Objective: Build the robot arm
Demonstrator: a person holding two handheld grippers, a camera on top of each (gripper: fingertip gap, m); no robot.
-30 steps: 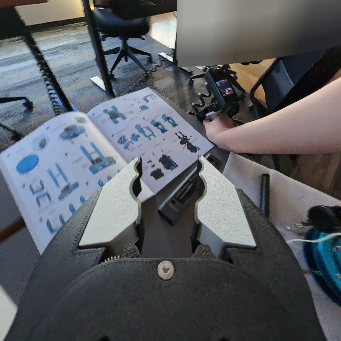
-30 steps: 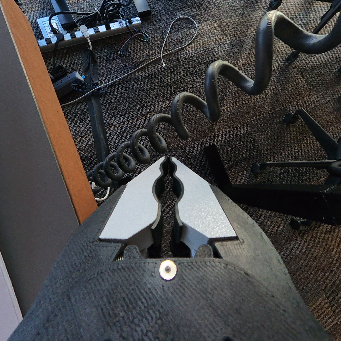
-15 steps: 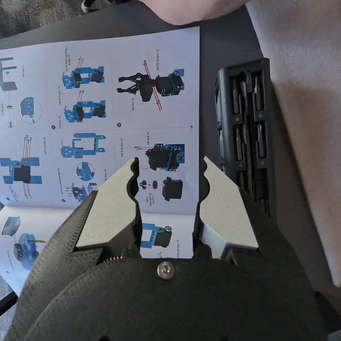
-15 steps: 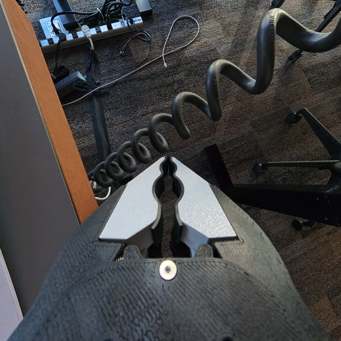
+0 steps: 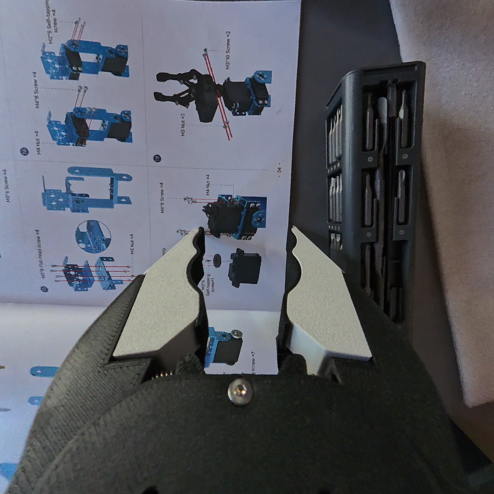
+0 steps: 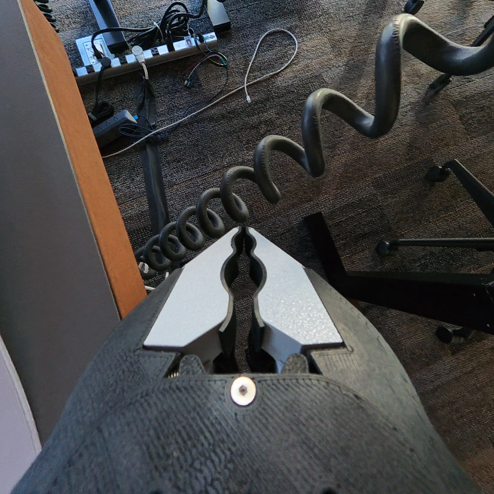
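Observation:
My left gripper (image 5: 246, 232) is open and empty. It points down at an open instruction booklet (image 5: 149, 149) with blue and black part drawings, close above the page's right edge. A dark case of screwdriver bits (image 5: 374, 187) lies just right of the booklet, beside my right finger (image 5: 318, 288). My right gripper (image 6: 243, 230) is shut and empty. It hangs off the table edge (image 6: 88, 160), pointing at the carpet. A black coiled cable (image 6: 267, 171) stretches across in front of its fingertips.
A pale cloth (image 5: 454, 133) covers the dark tabletop (image 5: 334, 40) right of the bit case. On the carpet lie a power strip with plugs (image 6: 144, 53), a loose white cable (image 6: 267, 58), a black frame foot (image 6: 401, 288) and chair casters (image 6: 438, 173).
My left gripper has tipped from looking across the room to looking down, then moved closer over the booklet's right page. The right gripper has barely moved. The arm has left the left view.

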